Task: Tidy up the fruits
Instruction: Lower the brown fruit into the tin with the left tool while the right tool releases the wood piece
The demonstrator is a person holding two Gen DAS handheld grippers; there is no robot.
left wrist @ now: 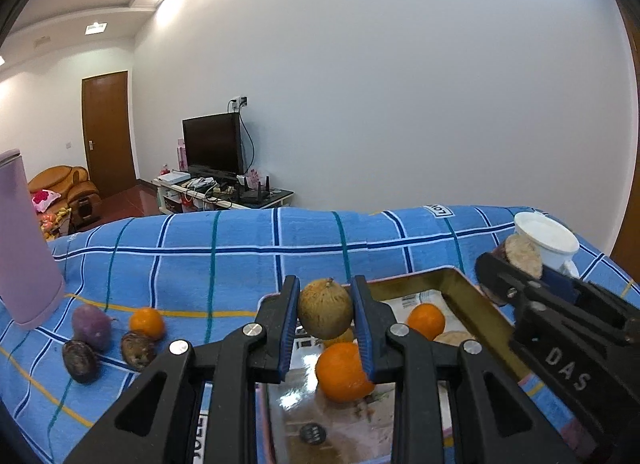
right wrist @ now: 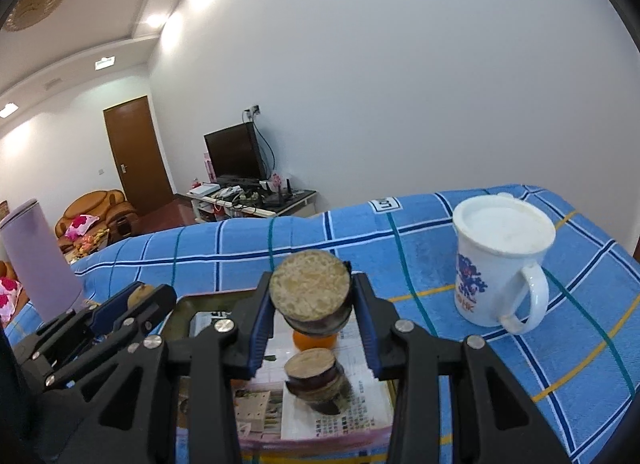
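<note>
Above the tray [left wrist: 468, 288], the left gripper [left wrist: 325, 322] clamps a brownish round fruit [left wrist: 325, 308], while at its 2 o'clock the right gripper [right wrist: 311, 318] clamps a cut fruit half [right wrist: 310, 292].

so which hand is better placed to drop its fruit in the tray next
Right, probably. The right gripper holds its cut fruit piece directly above the tray, over a matching piece. The left gripper holds its round fruit nearer the tray's edge.

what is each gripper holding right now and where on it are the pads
The left gripper clamps a round tan fruit at its sides. The right gripper clamps a cut, dark-skinned fruit piece on its skin sides, cut face toward the camera.
</note>
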